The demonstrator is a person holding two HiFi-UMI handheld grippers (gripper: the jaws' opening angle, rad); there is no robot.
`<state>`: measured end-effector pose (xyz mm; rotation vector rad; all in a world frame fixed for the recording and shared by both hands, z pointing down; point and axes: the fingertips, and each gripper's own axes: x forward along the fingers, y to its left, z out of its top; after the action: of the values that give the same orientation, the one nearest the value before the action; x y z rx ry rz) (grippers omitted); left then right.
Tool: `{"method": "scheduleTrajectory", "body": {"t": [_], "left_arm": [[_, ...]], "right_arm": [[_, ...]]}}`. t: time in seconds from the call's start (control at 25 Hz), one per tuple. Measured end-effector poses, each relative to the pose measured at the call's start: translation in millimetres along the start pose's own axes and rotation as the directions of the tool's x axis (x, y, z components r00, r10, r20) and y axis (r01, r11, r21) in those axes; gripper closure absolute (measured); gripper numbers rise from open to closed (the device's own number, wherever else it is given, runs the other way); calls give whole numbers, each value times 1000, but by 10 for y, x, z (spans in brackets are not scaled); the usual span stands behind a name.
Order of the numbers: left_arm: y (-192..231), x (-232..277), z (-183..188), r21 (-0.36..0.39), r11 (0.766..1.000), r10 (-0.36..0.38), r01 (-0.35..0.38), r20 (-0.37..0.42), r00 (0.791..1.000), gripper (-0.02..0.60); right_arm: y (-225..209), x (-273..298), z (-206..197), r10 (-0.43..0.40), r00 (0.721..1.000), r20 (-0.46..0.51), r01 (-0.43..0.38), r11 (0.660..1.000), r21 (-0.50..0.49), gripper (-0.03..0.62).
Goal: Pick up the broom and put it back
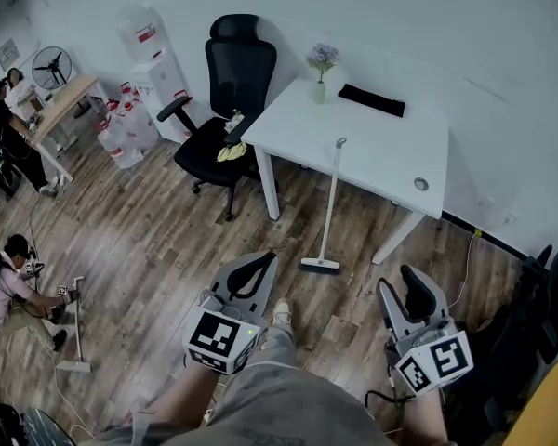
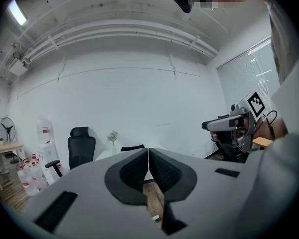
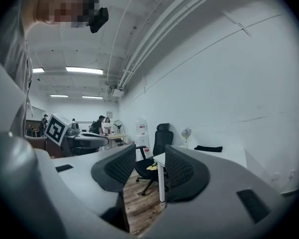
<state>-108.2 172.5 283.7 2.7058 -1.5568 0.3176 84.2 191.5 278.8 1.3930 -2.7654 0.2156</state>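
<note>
A black office chair (image 1: 237, 72) stands beside the white desk (image 1: 381, 156).

The broom (image 1: 328, 203) had a white handle and a dark head. The desk (image 1: 391, 170) was white, the pad (image 1: 372, 99) black, the flowers (image 1: 323, 58) purple, and their vase (image 1: 319, 92) pale green. The office chair (image 1: 232, 82) was black and the cloth (image 1: 231, 150) yellow. The floor (image 1: 139, 240) showed brown wood planks. The left gripper (image 1: 259, 266) and right gripper (image 1: 400, 284) were grey with black ribbed fingers (image 3: 114, 168). Their cubes (image 1: 221, 335) bore black-and-white square patterns.
</note>
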Motion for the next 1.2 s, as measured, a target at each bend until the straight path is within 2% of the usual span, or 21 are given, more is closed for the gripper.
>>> {"method": "scheduleTrajectory", "body": {"t": [0.12,0.32,0.48,0.68,0.96,1.2], "left_arm": [[284,314,-6,-4,1000,-19,19,-14,1000,561],[762,805,9,-50,996,-66,67,19,998,561],[1159,1246,-99,-24,995,-101,101,-33,994,561],[1565,1780,-250,-49,989,-144,141,-68,987,561],[1926,2387,-489,-52,979,-204,199,-116,972,561],[2020,2676,-672,-75,980,-193,183,-165,967,561]], "right_arm": [[-125,407,-37,-7,999,-33,7,1000,4,410],[-355,1101,-125,-20,996,-83,25,998,54,410],[-523,1661,-201,-32,992,-126,43,995,87,410],[-753,2314,-357,-50,981,-185,70,992,102,410],[-1045,3012,-541,-68,968,-241,100,987,125,410],[-1227,3220,-720,-52,957,-286,92,987,130,410]]}}
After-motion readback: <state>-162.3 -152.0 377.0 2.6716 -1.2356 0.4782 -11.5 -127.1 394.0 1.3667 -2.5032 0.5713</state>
